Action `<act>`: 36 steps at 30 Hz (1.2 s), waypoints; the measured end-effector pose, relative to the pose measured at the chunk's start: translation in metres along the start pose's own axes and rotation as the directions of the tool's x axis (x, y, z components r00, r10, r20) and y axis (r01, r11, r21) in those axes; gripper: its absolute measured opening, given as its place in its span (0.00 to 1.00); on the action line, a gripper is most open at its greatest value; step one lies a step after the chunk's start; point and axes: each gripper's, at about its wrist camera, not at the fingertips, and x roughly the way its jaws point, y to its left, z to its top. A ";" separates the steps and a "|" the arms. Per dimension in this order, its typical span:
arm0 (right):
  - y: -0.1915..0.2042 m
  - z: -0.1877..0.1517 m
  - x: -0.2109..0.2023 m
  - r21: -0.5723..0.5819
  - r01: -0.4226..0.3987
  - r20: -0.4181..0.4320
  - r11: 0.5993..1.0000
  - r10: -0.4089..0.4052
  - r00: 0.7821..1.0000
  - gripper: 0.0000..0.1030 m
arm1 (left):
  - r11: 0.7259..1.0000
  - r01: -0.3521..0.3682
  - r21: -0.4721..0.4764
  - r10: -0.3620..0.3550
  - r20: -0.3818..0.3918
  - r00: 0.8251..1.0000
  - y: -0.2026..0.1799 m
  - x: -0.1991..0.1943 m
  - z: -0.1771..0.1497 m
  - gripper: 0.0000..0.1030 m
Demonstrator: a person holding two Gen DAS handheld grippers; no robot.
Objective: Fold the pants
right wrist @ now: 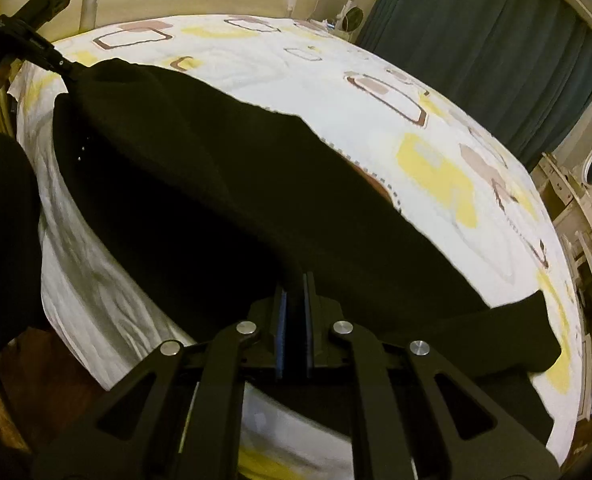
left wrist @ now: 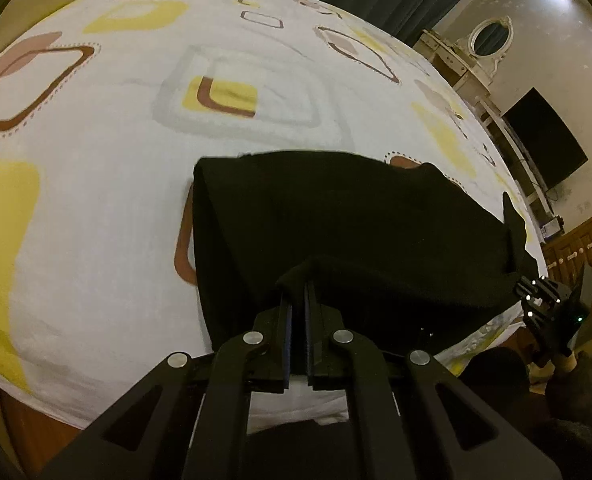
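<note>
Both tools are clamped on black cloth: left tool (left wrist: 298,296) pinching the pants (left wrist: 335,220) at its 6 o'clock edge, right tool (right wrist: 294,292) doing the same at the other end. Pants hang stretched between them over the bed (left wrist: 116,160), far edge draping onto the sheet around 12 o'clock. I'd guess a fold is mid-way, nothing laid flat yet. Fabric's so dark I can't make out legs, waistband or layer count, and the near edge is hidden behind the tool.

We see a bed (left wrist: 136,208) w/ white sheet, yellow & brown squares; black pants (left wrist: 335,220) lie on it near the front edge.
</note>
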 end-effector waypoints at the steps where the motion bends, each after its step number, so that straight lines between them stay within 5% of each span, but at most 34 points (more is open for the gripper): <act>1: 0.001 -0.002 0.000 0.010 -0.009 -0.010 1.000 0.009 1.000 0.09 | 1.000 0.000 -0.011 0.000 -0.001 1.000 0.000 -0.002 -0.003 0.07; 4: -0.004 -0.008 -0.006 0.083 -0.053 -0.022 0.995 0.055 0.998 0.18 | 1.000 -0.011 -0.029 0.011 0.001 1.000 0.001 -0.013 -0.012 0.13; 8: -0.028 -0.018 -0.024 0.288 -0.178 -0.003 0.941 0.187 0.982 0.26 | 0.996 -0.024 -0.087 0.025 0.002 1.000 -0.001 -0.031 -0.026 0.18; 11: -0.054 -0.031 -0.034 0.520 -0.294 0.059 0.802 0.310 0.949 0.33 | 0.980 0.014 -0.197 -0.013 0.005 1.000 -0.004 -0.041 -0.033 0.23; 13: -0.065 -0.041 -0.037 0.645 -0.366 0.125 0.671 0.381 0.916 0.38 | 0.971 0.029 -0.237 -0.029 0.007 1.000 -0.008 -0.040 -0.035 0.31; 17: -0.068 -0.063 -0.029 0.809 -0.452 0.243 0.376 0.488 0.839 0.40 | 0.957 0.029 -0.290 -0.038 -0.024 0.999 -0.018 -0.022 -0.039 0.32; 25: -0.057 -0.083 -0.013 0.886 -0.441 0.313 0.142 0.518 0.796 0.40 | 0.926 0.014 -0.377 -0.027 -0.028 0.999 -0.015 0.000 -0.045 0.32; 29: -0.060 -0.096 -0.006 0.907 -0.419 0.339 0.048 0.506 0.793 0.39 | 0.923 0.004 -0.385 -0.011 -0.015 1.000 -0.017 -0.001 -0.048 0.32; 36: -0.069 -0.101 0.001 0.922 -0.387 0.352 -0.015 0.453 0.819 0.40 | 0.903 -0.013 -0.430 0.008 -0.014 1.000 -0.011 0.000 -0.051 0.32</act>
